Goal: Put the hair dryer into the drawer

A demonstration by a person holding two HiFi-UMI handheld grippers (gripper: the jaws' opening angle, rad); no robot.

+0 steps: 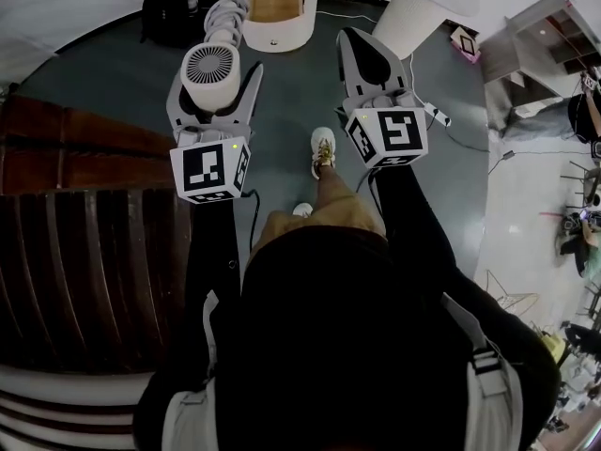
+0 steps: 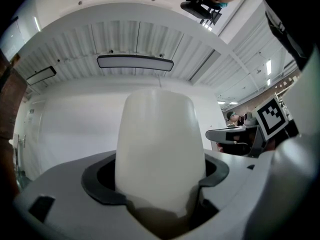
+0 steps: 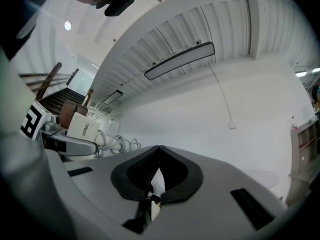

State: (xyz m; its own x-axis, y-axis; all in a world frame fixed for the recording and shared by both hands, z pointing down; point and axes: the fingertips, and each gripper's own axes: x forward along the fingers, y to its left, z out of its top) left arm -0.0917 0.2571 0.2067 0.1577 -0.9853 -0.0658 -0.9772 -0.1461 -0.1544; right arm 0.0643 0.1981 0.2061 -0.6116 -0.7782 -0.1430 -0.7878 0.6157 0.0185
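The white hair dryer (image 1: 210, 71) is held grille-up over the dark floor, with my left gripper (image 1: 214, 75) shut on its barrel. Its coiled white cord (image 1: 226, 9) trails away toward a white cabinet whose open drawer (image 1: 278, 34) shows a wood-coloured inside. In the left gripper view the dryer's body (image 2: 160, 144) fills the gap between the jaws of the left gripper (image 2: 161, 184). My right gripper (image 1: 364, 47) hangs beside it to the right, shut and empty. In the right gripper view the right gripper (image 3: 158, 151) has its jaws meeting, with the dryer (image 3: 82, 126) off to the left.
A black bag (image 1: 171, 9) lies on the floor left of the cabinet. Dark wooden stairs (image 1: 84, 242) run along the left. A white column (image 1: 413, 22) stands behind the right gripper. My own legs and shoes (image 1: 322, 148) are below the grippers.
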